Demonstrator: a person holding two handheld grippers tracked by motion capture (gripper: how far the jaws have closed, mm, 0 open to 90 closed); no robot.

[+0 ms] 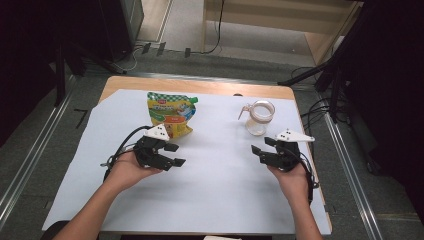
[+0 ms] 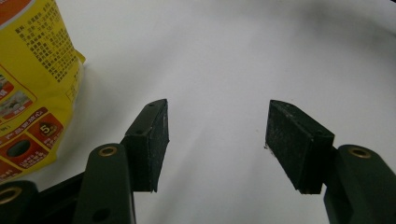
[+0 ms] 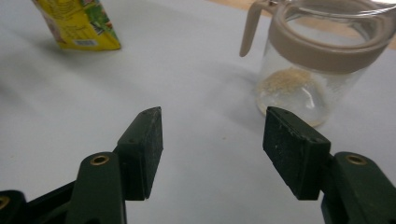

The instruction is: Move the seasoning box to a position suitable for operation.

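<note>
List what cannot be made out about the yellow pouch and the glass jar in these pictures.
- Yellow printed refill pouch: small in the high view, so its label is unreadable; the frame edge cuts it in the left gripper view.
- Clear glass jar with beige collar: top cut off in the right gripper view; the pale grains inside are blurred.

a yellow pouch (image 2: 32, 88) had a white number 5 in a dark circle on a red patch, small dark print above it was too tiny to read, a barcode sat near its bottom edge

Black left gripper (image 1: 174, 154), right gripper (image 1: 262, 146); white three-cornered plates, brass screws.
</note>
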